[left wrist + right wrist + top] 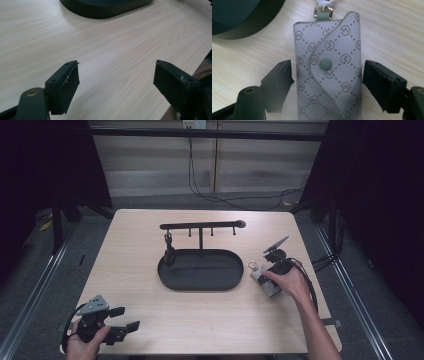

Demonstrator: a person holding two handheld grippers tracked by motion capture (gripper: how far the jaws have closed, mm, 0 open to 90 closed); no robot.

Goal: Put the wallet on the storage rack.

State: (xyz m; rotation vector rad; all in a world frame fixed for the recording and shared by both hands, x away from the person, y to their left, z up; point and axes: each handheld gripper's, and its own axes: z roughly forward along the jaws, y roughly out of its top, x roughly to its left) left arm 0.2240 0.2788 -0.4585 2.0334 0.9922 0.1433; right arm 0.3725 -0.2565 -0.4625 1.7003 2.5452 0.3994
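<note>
Right claw wide, straddling grey key pouch – not clamped. Left claw wide – low over bare table.

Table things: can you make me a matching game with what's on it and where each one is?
Things:
1. key pouch
2. black tray
3. left tongs
4. dark item on the rack

Places:
A. hanging from the rack's left peg
B. open above bare wood, near the table's front left corner
C. in the middle of the table, under the rack
D. flat on the table between the open right tongs

Pairs: 1-D, 2-C, 3-B, 4-A
</note>
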